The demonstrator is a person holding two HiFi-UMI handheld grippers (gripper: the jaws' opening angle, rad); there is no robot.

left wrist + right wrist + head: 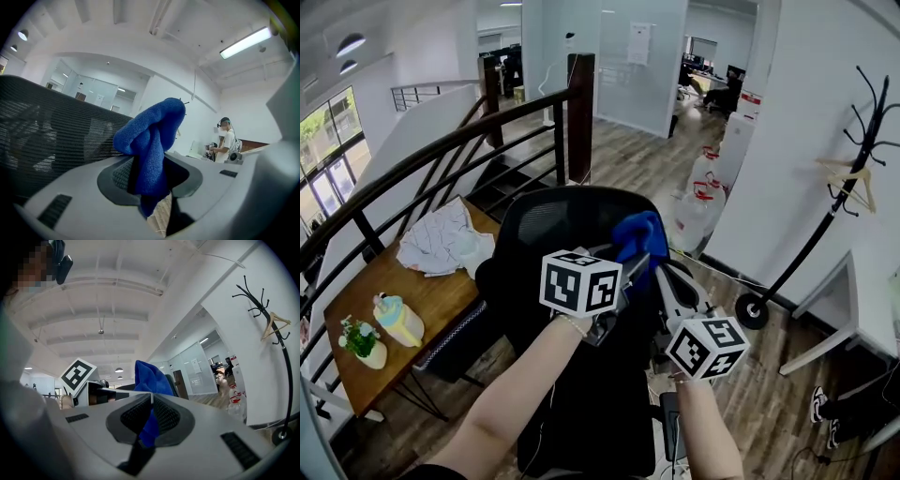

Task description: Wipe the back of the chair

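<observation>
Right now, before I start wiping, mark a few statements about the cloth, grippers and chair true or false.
1. The left gripper is shut on the blue cloth. True.
2. The right gripper is empty. False: it also clamps the blue cloth.
3. The blue cloth lies loose on the chair back. False: both grippers hold it near the back's top.
4. A hanger hangs on the coat rack. True.

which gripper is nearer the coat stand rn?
Right. The right gripper is on the coat stand side of the blue cloth. The left gripper is across it, on the wooden table side.
</observation>
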